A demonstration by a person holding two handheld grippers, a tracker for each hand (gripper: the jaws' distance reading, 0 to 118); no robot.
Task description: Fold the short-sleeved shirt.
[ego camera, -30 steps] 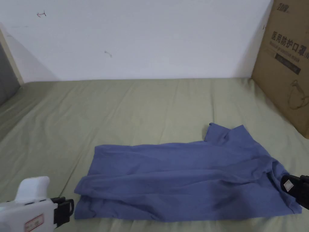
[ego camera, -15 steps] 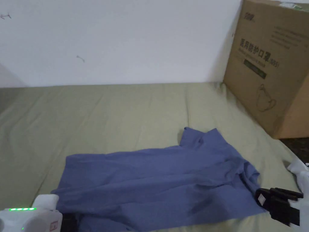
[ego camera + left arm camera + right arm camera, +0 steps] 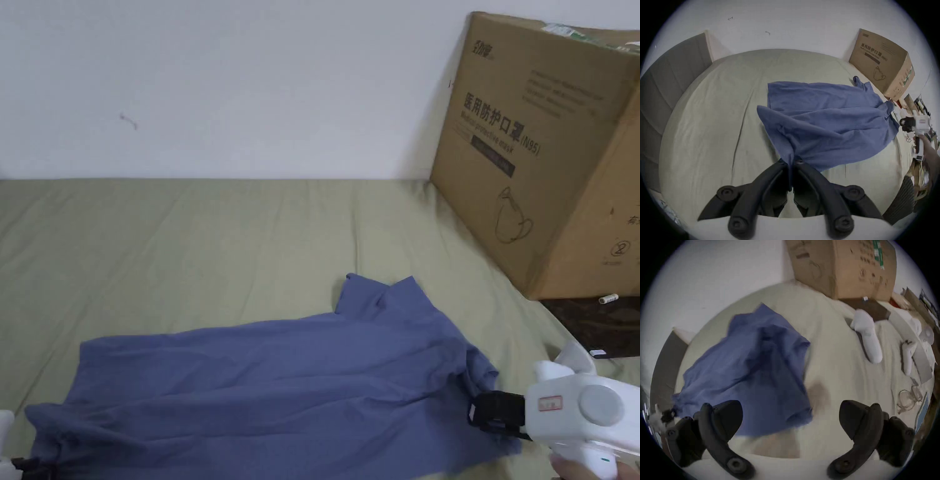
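1. The blue shirt lies across the near part of the green bed sheet, spread sideways, with a cardboard box well apart at the far right against the wall.
2. We judge one lengthwise fold is already in: the cloth sits doubled in a long band, and one sleeve pokes out at the far edge.
3. Our left gripper has its jaws pressed together on a bunched corner of the shirt at the hem end, and the cloth is drawn taut from there.
4. Our right gripper has its jaws spread wide with nothing between them; in the head view it sits right at the collar end, near the edge of the cloth.
5. Still to do, as we read it: take hold of the collar end, smooth the wrinkles, tuck the sleeve in and fold the band across into a compact packet.
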